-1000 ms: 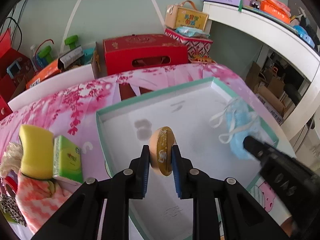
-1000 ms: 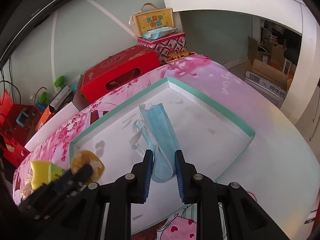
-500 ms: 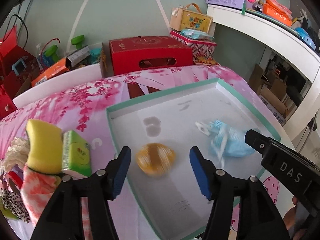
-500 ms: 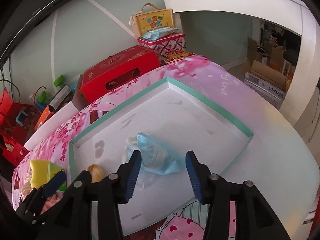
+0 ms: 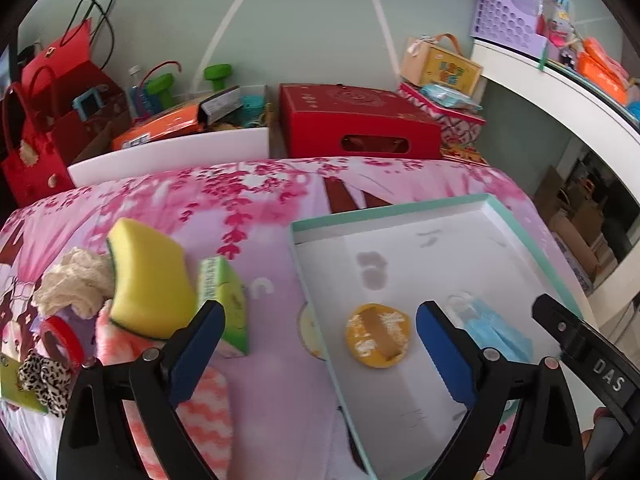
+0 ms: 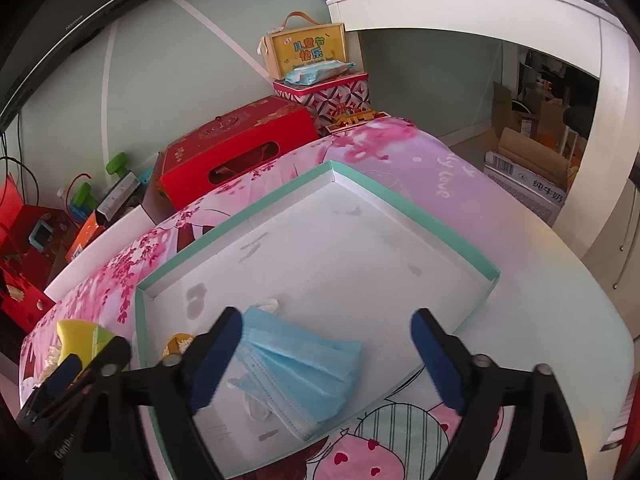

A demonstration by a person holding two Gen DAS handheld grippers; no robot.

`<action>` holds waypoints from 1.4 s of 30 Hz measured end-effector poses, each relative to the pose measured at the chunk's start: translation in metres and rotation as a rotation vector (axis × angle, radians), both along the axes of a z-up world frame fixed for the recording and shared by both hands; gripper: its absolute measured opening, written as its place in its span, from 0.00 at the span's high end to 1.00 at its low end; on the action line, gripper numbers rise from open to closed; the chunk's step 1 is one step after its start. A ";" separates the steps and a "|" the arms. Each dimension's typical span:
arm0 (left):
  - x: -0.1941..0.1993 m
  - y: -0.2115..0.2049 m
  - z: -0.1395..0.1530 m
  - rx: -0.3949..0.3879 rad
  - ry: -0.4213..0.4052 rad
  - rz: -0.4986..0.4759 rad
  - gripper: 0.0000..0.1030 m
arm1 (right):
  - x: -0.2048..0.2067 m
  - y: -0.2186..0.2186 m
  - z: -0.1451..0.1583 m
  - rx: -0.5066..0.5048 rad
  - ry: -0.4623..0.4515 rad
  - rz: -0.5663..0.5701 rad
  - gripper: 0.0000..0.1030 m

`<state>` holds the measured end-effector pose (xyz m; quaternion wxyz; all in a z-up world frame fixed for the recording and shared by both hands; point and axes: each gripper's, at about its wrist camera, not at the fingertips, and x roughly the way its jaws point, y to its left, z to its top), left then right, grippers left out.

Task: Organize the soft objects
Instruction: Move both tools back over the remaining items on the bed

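Observation:
A shallow white tray with a teal rim (image 5: 400, 208) (image 6: 400, 200) lies on the pink floral cloth. A round yellow puff (image 5: 378, 335) (image 6: 176, 342) lies flat in its near left part. A blue face mask (image 6: 296, 364) (image 5: 496, 332) lies in its near part. My left gripper (image 5: 320, 344) is open and empty above the tray's left rim. My right gripper (image 6: 326, 354) is open and empty just above the mask. A yellow sponge (image 5: 146, 280), a green tissue pack (image 5: 224, 300), a cream cloth (image 5: 76, 280) and a pink-white towel (image 5: 200, 408) lie left of the tray.
A red box (image 5: 356, 120) (image 6: 236, 148), a patterned tin (image 6: 324, 92) and a yellow gift box (image 6: 308, 48) stand behind the table. Red bags (image 5: 44, 120) stand at the far left. A white desk (image 6: 520, 8) is on the right. A leopard scrunchie (image 5: 40, 372) lies near left.
Both grippers have opened and drawn back. The puff dropped from the left gripper and the mask from the right gripper; both now lie flat in the tray.

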<state>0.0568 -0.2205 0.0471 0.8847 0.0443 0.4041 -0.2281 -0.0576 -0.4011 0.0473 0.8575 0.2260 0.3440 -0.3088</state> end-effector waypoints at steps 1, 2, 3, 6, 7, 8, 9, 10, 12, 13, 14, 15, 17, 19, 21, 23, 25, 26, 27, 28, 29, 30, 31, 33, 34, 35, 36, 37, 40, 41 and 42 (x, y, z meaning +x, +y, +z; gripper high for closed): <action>0.001 0.002 -0.001 0.001 0.005 0.009 0.06 | 0.000 -0.001 0.000 0.001 0.002 -0.003 0.02; 0.003 0.004 -0.002 0.002 0.010 0.019 0.06 | -0.001 -0.001 -0.001 0.001 0.004 -0.005 0.00; 0.003 0.006 -0.002 0.003 0.014 0.027 0.06 | -0.001 -0.001 -0.001 -0.002 0.006 -0.008 0.00; 0.005 0.011 -0.004 0.010 0.020 0.054 0.06 | -0.002 -0.002 -0.001 -0.010 0.012 -0.014 0.00; 0.006 0.013 -0.004 0.010 0.021 0.061 0.06 | -0.003 -0.002 -0.001 -0.012 0.011 -0.015 0.00; 0.007 0.015 -0.004 0.008 0.024 0.066 0.06 | -0.003 -0.002 0.000 -0.014 0.009 -0.015 0.00; 0.007 0.017 -0.004 0.004 0.028 0.070 0.06 | -0.003 -0.002 0.000 -0.015 0.007 -0.014 0.00; 0.008 0.020 -0.003 -0.003 0.033 0.076 0.06 | -0.003 -0.002 0.000 -0.018 0.006 -0.012 0.00; 0.009 0.023 -0.003 -0.011 0.041 0.086 0.06 | -0.002 -0.001 0.000 -0.019 0.007 -0.008 0.00; 0.009 0.025 -0.003 -0.011 0.043 0.092 0.06 | -0.002 -0.001 0.000 -0.018 0.007 -0.006 0.00; 0.009 0.026 -0.002 -0.009 0.043 0.095 0.06 | -0.001 0.000 0.000 -0.015 0.006 -0.005 0.00; 0.009 0.028 -0.001 -0.003 0.039 0.098 0.06 | -0.001 0.000 0.000 -0.011 0.002 -0.003 0.00; 0.008 0.032 0.002 0.002 0.028 0.106 0.06 | -0.002 0.000 0.000 0.001 -0.002 -0.006 0.00; 0.008 0.039 0.005 -0.003 0.022 0.119 0.06 | -0.002 0.000 0.000 0.015 -0.013 -0.007 0.00; 0.008 0.045 0.009 -0.014 0.022 0.136 0.06 | -0.003 0.001 0.000 0.029 -0.023 -0.002 0.00; 0.008 0.053 0.013 -0.024 0.021 0.154 0.06 | -0.002 0.004 0.001 0.031 -0.025 0.001 0.00; 0.008 0.061 0.017 -0.028 0.016 0.170 0.06 | -0.001 0.007 0.002 0.035 -0.022 0.006 0.00; 0.007 0.065 0.018 -0.030 0.014 0.176 0.06 | 0.000 0.009 0.003 0.038 -0.023 0.013 0.00; 0.007 0.070 0.020 -0.028 0.011 0.185 0.06 | 0.000 0.011 0.005 0.037 -0.026 0.019 0.00; 0.006 0.076 0.022 -0.026 0.005 0.199 0.06 | 0.002 0.014 0.007 0.033 -0.028 0.029 0.00; 0.006 0.082 0.024 -0.025 -0.001 0.214 0.06 | 0.003 0.017 0.008 0.029 -0.028 0.038 0.00; 0.006 0.088 0.026 -0.025 -0.005 0.228 0.06 | 0.004 0.021 0.010 0.022 -0.032 0.051 0.00; 0.006 0.096 0.027 -0.024 -0.008 0.247 0.06 | 0.006 0.026 0.012 0.017 -0.037 0.067 0.00; 0.005 0.112 0.031 -0.030 -0.014 0.280 0.06 | 0.011 0.035 0.014 0.016 -0.042 0.100 0.00; 0.005 0.122 0.033 -0.030 -0.020 0.303 0.06 | 0.014 0.041 0.015 0.021 -0.048 0.122 0.00; 0.005 0.132 0.035 -0.027 -0.026 0.326 0.06 | 0.017 0.047 0.016 0.030 -0.054 0.151 0.00; 0.005 0.140 0.037 -0.022 -0.029 0.346 0.06 | 0.021 0.052 0.017 0.036 -0.057 0.173 0.00; 0.006 0.150 0.038 -0.015 -0.033 0.369 0.06 | 0.025 0.060 0.017 0.040 -0.059 0.202 0.00; 0.006 0.180 0.040 0.004 -0.038 0.446 0.06 | 0.035 0.082 0.019 0.032 -0.058 0.266 0.00; 0.007 0.192 0.040 0.002 -0.034 0.475 0.06 | 0.038 0.088 0.019 0.030 -0.058 0.283 0.00; 0.007 0.202 0.039 -0.003 -0.030 0.498 0.06 | 0.041 0.096 0.020 0.031 -0.059 0.307 0.00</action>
